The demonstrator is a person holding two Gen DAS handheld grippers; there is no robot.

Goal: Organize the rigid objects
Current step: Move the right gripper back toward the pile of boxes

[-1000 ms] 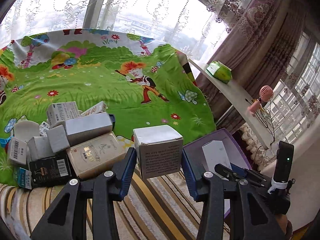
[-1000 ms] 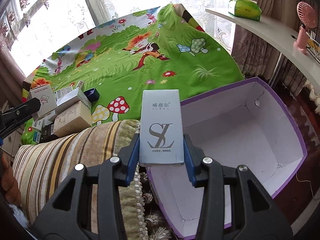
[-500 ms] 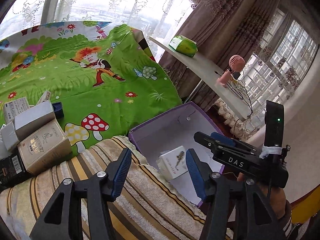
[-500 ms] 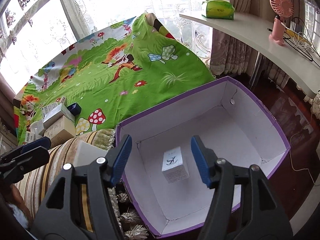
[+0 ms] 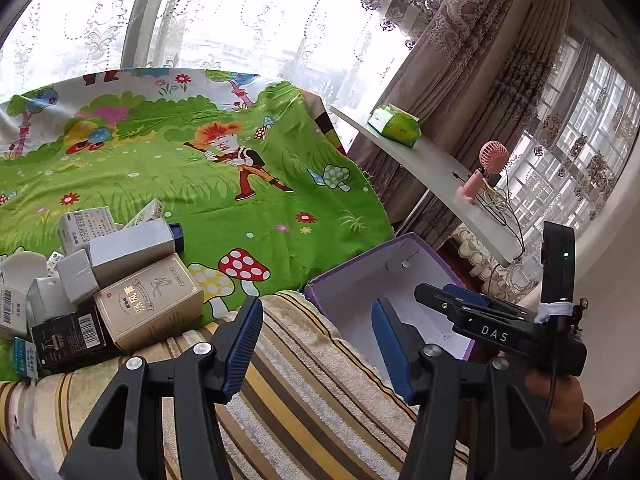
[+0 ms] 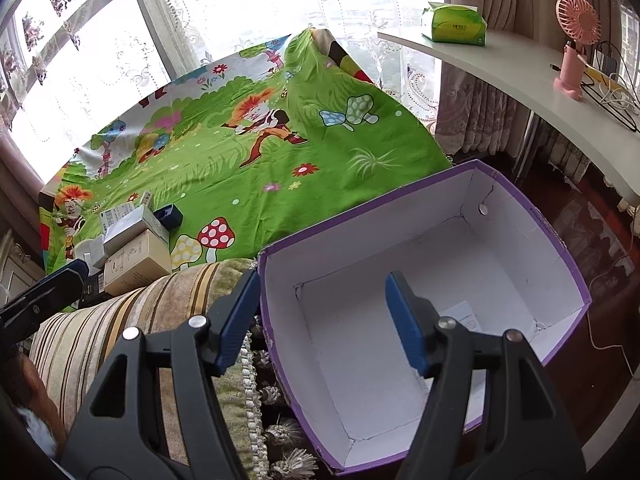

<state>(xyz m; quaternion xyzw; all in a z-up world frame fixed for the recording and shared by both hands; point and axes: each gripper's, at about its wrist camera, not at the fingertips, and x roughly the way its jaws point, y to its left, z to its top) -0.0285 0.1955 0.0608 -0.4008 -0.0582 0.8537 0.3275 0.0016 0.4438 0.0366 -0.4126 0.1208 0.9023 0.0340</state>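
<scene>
- Beside the striped cushion [image 6: 132, 320], on its right, sits the purple box [image 6: 560, 240], open-topped so we can drop cartons straight in; we can make out a white label patch [image 6: 460, 316] on its floor, mostly hidden behind our right gripper.
- Over the purple box's near wall we hold the right gripper [image 6: 320, 320], its jaws apart and nothing between them; they have just been opening, which we judge fits a release.
- Left of the purple box, above the cushion, we hold the left gripper [image 5: 318, 338], jaws likewise apart and empty, having just been opening too.
- Farther left of the purple box, the pile of cartons [image 5: 100, 280] waits on the green cartoon cloth [image 5: 240, 208], with the tan carton [image 5: 150, 300] nearest the cushion, so we judge it the easiest next pick.
- Beyond the purple box, a white shelf [image 6: 520, 76] carries a green tissue pack [image 6: 456, 26] and a pink fan [image 6: 576, 40], well apart from our work.
</scene>
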